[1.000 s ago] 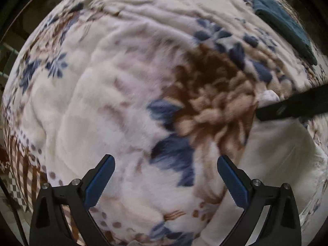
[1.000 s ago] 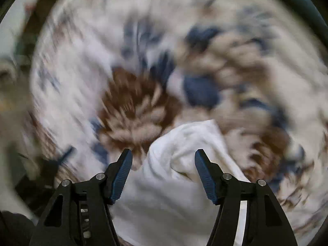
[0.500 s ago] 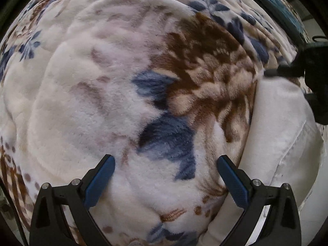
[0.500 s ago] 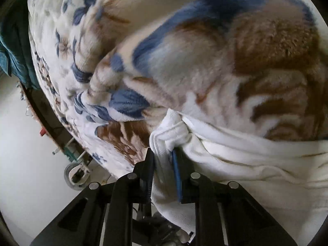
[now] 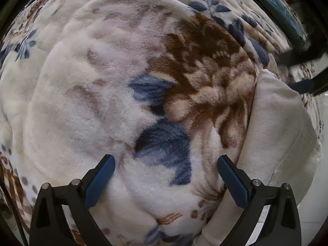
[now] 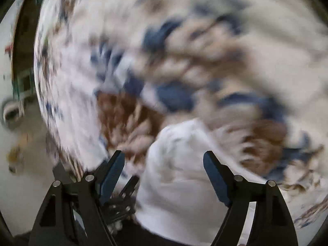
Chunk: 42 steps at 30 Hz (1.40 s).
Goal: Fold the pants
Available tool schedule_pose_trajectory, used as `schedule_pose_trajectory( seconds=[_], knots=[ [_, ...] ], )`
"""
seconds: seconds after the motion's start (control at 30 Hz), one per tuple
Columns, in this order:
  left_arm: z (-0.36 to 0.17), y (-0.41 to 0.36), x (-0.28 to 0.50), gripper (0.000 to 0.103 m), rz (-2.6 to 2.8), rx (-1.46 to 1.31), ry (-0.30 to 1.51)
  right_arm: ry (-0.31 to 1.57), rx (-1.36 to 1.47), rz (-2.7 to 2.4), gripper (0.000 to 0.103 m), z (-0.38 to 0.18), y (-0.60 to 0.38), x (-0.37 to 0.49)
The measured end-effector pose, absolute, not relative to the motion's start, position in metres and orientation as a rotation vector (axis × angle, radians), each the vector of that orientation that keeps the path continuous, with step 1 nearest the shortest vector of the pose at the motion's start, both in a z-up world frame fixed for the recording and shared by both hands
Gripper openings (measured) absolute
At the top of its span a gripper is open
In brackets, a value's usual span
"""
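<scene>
Floral blanket (image 5: 86, 94); white pants (image 5: 278, 135) beside right-hand finger (image 5: 233, 182).

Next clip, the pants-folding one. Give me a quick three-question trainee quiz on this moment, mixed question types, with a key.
1. True or false: the left claw is clamped on the white pants.
2. Multiple choice: in the left wrist view, the pants lie A) between the claw's fingers, B) to the right of them, C) far left.
3. Short answer: what do the pants rest on?

Key:
1. False: it is open, over the floral blanket.
2. B.
3. The floral blanket. In the blurred right wrist view the right claw is opening, with the pants between its fingers but not pinched.
</scene>
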<state>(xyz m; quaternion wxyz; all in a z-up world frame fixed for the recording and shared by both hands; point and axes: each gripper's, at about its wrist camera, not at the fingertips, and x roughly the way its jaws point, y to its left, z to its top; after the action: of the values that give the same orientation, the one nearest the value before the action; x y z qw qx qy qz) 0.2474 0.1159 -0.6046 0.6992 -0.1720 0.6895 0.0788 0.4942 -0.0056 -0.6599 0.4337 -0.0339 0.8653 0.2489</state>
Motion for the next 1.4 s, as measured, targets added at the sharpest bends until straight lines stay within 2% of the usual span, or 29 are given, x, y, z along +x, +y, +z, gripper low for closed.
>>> schedule_pose_trajectory(
  seconds=[0.03,0.07,0.1,0.13,0.2,0.27,0.37,0.43,0.5,0.57,0.63,0.7,0.8,0.87,1.0,1.07,1.13,1.17,1.2,1.27,1.37,1.4],
  knots=[
    [-0.601,0.112,0.247,0.103,0.175,-0.377,1.537,2.157,-0.202,0.608,0.080,-0.671,0.003,0.489],
    [-0.601,0.109,0.247,0.103,0.176,-0.370,1.537,2.144,-0.291,0.590,0.070,-0.683,0.007,0.483],
    [-0.603,0.109,0.248,0.103,0.175,-0.362,1.541,2.171,-0.211,0.581,0.059,-0.692,0.004,0.482],
    [-0.600,0.105,0.246,0.103,0.175,-0.354,1.544,2.211,-0.112,0.563,0.054,-0.698,0.000,0.481],
    [-0.600,0.106,0.245,0.103,0.170,-0.356,1.539,2.242,0.045,0.537,0.044,-0.696,-0.011,0.482],
    [-0.600,0.106,0.243,0.103,0.164,-0.364,1.537,2.255,0.221,0.528,0.041,-0.692,-0.031,0.481],
    [-0.601,0.107,0.244,0.103,0.156,-0.367,1.534,2.272,0.731,0.416,0.036,-0.710,-0.075,0.480],
    [-0.604,0.106,0.245,0.102,0.158,-0.363,1.537,2.204,1.151,0.304,0.031,-0.730,-0.110,0.468],
    [-0.607,0.106,0.247,0.102,0.164,-0.370,1.540,2.131,1.333,0.241,0.028,-0.742,-0.124,0.456],
    [-0.609,0.106,0.248,0.102,0.163,-0.372,1.542,2.107,1.301,0.218,0.022,-0.740,-0.124,0.458],
    [-0.607,0.106,0.248,0.102,0.158,-0.363,1.542,2.087,1.101,0.207,0.013,-0.723,-0.117,0.474],
    [-0.608,0.108,0.247,0.102,0.154,-0.345,1.540,2.054,0.745,0.282,0.007,-0.694,-0.092,0.495],
    [-0.607,0.103,0.245,0.102,0.151,-0.320,1.539,1.980,0.345,0.365,0.004,-0.657,-0.053,0.512],
    [-0.607,0.102,0.245,0.102,0.150,-0.323,1.542,1.941,0.347,0.304,0.000,-0.652,-0.058,0.525],
    [-0.605,0.103,0.245,0.102,0.149,-0.329,1.546,1.923,0.583,0.269,0.001,-0.653,-0.093,0.565],
    [-0.605,0.103,0.244,0.102,0.150,-0.340,1.543,1.988,0.555,0.399,0.003,-0.655,-0.080,0.568],
    [-0.605,0.105,0.244,0.102,0.153,-0.347,1.541,2.035,0.349,0.464,0.023,-0.653,-0.059,0.564],
    [-0.605,0.105,0.244,0.102,0.155,-0.348,1.541,2.062,0.259,0.503,0.049,-0.654,-0.038,0.555],
    [-0.605,0.104,0.244,0.102,0.157,-0.347,1.540,2.084,0.219,0.521,0.065,-0.656,-0.028,0.549],
    [-0.604,0.105,0.244,0.102,0.159,-0.347,1.539,2.101,0.162,0.574,0.066,-0.652,-0.016,0.537],
    [-0.602,0.104,0.243,0.102,0.159,-0.344,1.536,2.100,-0.121,0.584,0.064,-0.664,0.012,0.516],
    [-0.601,0.103,0.243,0.102,0.159,-0.341,1.535,2.072,-0.240,0.588,0.040,-0.667,0.022,0.513]
  ],
)
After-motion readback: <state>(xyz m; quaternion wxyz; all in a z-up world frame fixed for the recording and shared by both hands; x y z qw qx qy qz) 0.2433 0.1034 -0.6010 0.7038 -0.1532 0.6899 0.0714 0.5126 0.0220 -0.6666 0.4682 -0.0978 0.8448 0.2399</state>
